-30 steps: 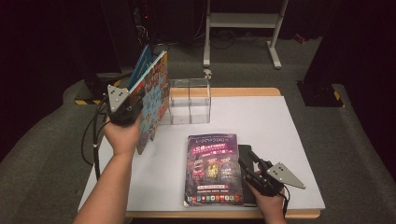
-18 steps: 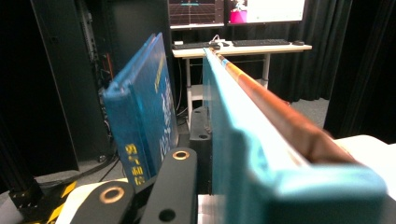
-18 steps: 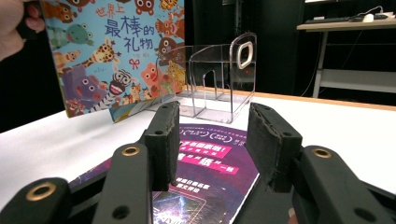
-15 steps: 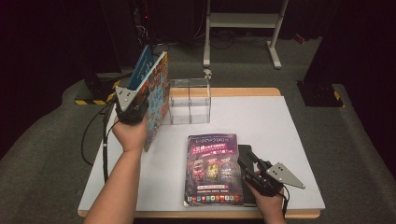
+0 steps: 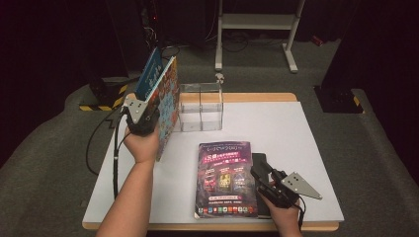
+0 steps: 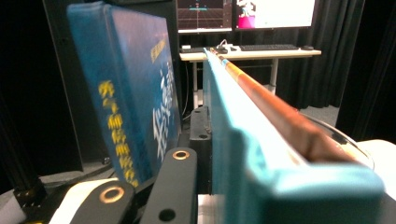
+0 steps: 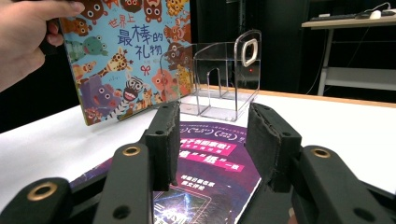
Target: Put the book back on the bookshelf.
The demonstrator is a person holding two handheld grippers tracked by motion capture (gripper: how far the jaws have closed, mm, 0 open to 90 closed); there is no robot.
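Observation:
My left gripper (image 5: 154, 112) is shut on the edge of a colourful picture book (image 5: 169, 103), held upright at the table's left. In the left gripper view the book's teal edge (image 6: 243, 135) runs away from the jaws. A blue book (image 5: 150, 73) with yellow lettering (image 6: 135, 93) stands close against its outer side; what holds it up is hidden. A purple magazine (image 5: 226, 180) lies flat near the front edge. My right gripper (image 5: 263, 174) rests low beside it over a black book (image 5: 259, 160), open, nothing between its pads (image 7: 164, 140).
A clear acrylic file holder (image 5: 200, 105) stands at the back of the white table (image 5: 276, 133), right of the picture book. The table's right half is bare. A cable (image 5: 116, 148) trails off the left edge. A white desk frame (image 5: 257, 22) stands beyond.
My left hand has carried the picture book a little down and to the right, closer to the file holder. The right gripper has kept still.

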